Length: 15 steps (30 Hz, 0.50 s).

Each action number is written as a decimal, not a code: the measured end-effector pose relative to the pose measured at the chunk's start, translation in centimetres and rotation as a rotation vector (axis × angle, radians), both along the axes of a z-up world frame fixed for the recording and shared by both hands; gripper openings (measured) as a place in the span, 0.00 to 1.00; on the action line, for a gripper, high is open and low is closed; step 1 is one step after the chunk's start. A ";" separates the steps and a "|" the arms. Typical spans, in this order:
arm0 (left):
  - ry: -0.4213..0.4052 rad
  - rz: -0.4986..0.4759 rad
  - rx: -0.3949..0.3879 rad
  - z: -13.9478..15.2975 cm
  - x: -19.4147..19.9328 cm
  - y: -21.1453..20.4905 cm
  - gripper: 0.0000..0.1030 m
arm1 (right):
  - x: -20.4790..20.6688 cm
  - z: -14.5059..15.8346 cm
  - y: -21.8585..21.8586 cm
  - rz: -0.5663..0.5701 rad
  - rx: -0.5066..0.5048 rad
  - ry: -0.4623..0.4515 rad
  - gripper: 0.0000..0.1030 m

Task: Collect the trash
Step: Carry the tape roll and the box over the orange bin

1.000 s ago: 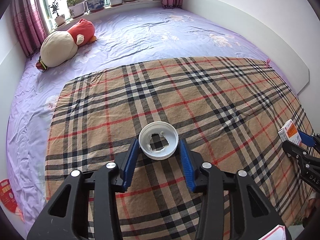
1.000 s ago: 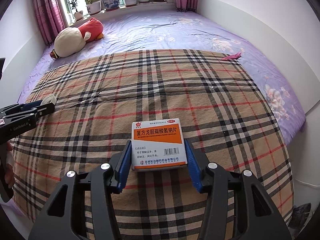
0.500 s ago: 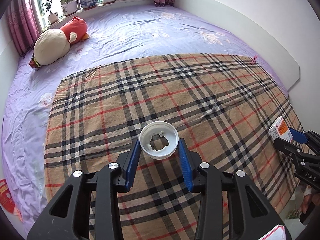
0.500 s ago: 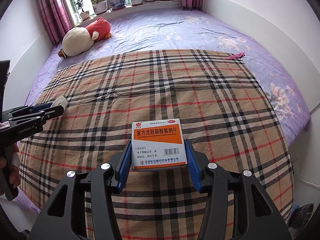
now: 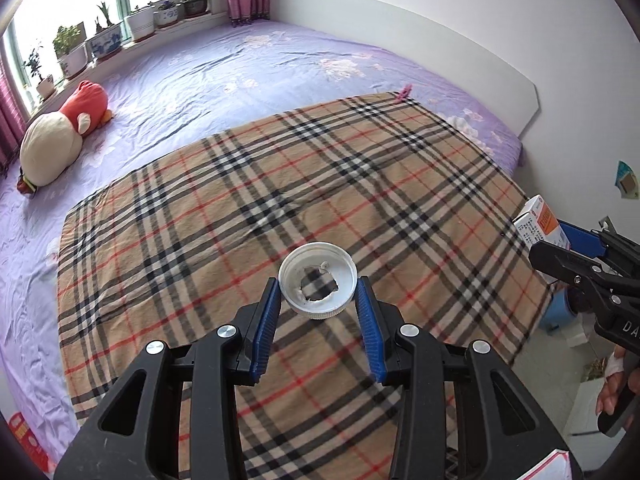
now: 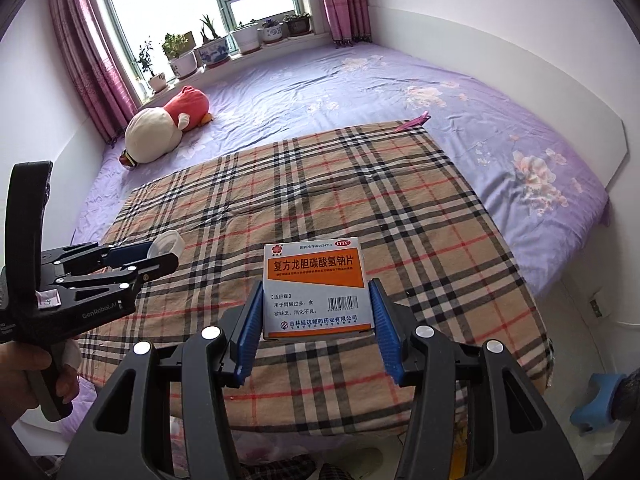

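Observation:
My left gripper [image 5: 317, 294] is shut on a white plastic lid [image 5: 318, 282] with a ragged hole through its middle, held above the plaid blanket [image 5: 248, 208]. My right gripper [image 6: 316, 300] is shut on a white and orange medicine box [image 6: 316, 286] with printed text and a barcode, also lifted off the bed. The right wrist view shows the left gripper [image 6: 160, 254] at the left edge with the lid [image 6: 168, 242] at its tip. In the left wrist view the right gripper [image 5: 560, 236] sits at the right edge, carrying the box [image 5: 538, 222].
A purple sheet [image 5: 240, 68] covers the bed, with a red and cream plush toy [image 5: 60, 132] near the window and a pink clip [image 6: 416, 121] at the blanket's far corner. Potted plants [image 6: 212, 46] line the sill. A blue stool [image 6: 596, 400] stands on the floor at right.
Both grippers have risen and pulled back from the bed with their loads, so more of the room, wall and floor shows. Both views have rolled somewhat. Neither grip changed.

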<state>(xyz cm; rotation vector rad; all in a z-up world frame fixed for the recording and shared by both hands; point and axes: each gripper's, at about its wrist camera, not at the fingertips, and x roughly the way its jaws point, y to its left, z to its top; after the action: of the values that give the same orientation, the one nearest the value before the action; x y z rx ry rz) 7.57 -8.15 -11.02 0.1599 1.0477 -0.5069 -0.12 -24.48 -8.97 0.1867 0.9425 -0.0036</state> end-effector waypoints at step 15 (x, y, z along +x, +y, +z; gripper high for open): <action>-0.023 -0.380 -0.013 3.0 -8.4 -14.3 0.37 | -13.1 1.1 -11.3 -0.286 0.055 -0.062 0.51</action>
<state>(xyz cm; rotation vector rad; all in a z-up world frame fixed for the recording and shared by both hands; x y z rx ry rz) -0.87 -22.47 -8.07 0.3568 0.9948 -0.8526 -13.18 -35.74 -7.87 0.3687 0.8477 -0.2343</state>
